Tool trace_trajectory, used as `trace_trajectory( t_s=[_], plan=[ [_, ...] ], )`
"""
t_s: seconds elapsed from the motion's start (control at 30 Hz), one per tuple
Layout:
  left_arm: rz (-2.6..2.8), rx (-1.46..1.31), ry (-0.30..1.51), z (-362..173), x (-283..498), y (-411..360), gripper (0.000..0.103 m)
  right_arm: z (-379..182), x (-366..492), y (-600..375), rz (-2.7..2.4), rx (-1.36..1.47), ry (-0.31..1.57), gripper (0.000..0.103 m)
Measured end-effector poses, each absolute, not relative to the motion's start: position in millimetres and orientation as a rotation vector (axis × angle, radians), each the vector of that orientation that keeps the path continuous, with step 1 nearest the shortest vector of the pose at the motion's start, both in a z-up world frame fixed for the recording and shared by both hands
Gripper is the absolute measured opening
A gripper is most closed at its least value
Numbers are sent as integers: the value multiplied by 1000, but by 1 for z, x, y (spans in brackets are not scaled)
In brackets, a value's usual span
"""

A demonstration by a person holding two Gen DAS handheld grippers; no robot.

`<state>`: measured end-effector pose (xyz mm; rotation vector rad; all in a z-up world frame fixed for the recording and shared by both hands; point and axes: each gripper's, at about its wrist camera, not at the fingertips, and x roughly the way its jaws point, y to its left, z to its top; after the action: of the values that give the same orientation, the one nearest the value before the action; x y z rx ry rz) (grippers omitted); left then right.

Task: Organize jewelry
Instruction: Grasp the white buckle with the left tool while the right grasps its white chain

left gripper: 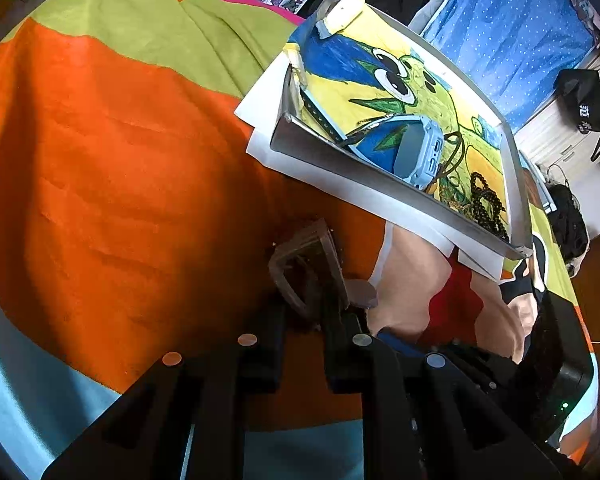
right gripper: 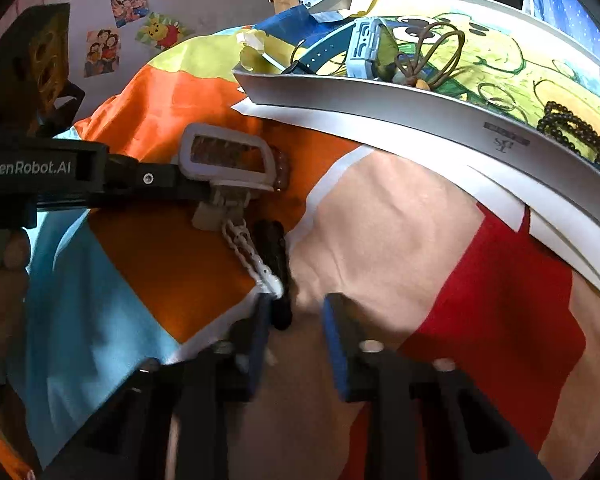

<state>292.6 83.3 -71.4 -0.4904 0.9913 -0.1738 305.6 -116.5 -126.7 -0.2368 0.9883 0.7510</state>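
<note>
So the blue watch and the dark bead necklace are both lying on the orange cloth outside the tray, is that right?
Not quite. The blue watch and the dark bead necklace both lie inside the tray, not on the orange cloth. The left wrist view shows this.

White strap's tip (right gripper: 274, 284) blurred at the right tool (right gripper: 296, 320); tray's (right gripper: 420, 116) right end cut off; bead string (right gripper: 576, 132) partly hidden behind tray wall
</note>
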Motion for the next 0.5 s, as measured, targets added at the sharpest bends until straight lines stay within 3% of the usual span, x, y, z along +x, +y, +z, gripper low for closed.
trace_trajectory(
  t_s=[0.13,0.5],
  plan=[
    [-184,-477,974,-68,290,82,7,-125,303,-125,754,-177,1011,4],
    [-210,-295,915,-58,273,55,2,-102,292,-157,650,-84,922,4]
  ],
)
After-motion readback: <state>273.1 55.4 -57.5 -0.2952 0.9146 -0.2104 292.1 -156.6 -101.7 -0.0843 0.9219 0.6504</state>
